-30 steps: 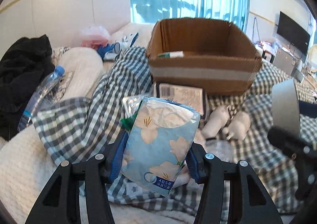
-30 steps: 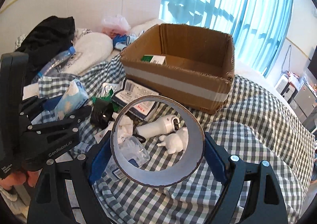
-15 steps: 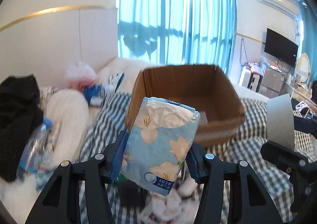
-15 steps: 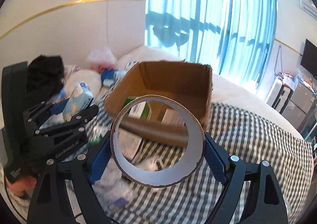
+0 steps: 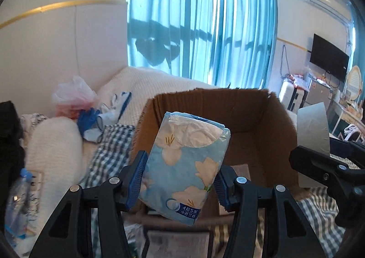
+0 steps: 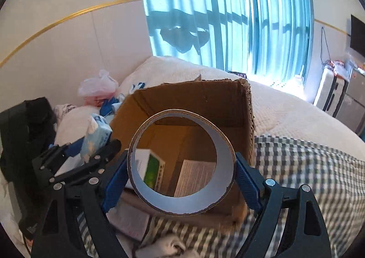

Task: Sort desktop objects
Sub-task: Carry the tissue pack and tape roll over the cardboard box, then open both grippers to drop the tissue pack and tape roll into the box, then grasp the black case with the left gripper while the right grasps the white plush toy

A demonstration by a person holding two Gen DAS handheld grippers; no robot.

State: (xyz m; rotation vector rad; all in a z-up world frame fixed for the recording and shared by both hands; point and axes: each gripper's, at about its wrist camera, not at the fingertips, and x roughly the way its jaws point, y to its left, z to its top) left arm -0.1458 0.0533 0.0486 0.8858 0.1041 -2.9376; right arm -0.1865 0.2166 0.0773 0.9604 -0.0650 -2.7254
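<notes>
Left wrist view: my left gripper (image 5: 179,181) holds a tissue pack (image 5: 186,163), blue with white flowers, its blue pads pressed against the pack's two sides at roughly half spread. The pack hangs tilted in front of the open cardboard box (image 5: 262,121), above its near wall. At the right edge I see the grey tape roll (image 5: 313,125) carried by my other gripper.

Right wrist view: my right gripper (image 6: 181,177) spans wide, both pads against the outer rim of the tape roll (image 6: 224,150), which stands on edge with its hole facing the camera. Through the hole I see the box floor, a green-and-white carton (image 6: 151,166) and a printed sheet (image 6: 196,172). The box (image 6: 187,98) sits on a checked cloth (image 6: 308,166) over a white bed (image 6: 285,109).
</notes>
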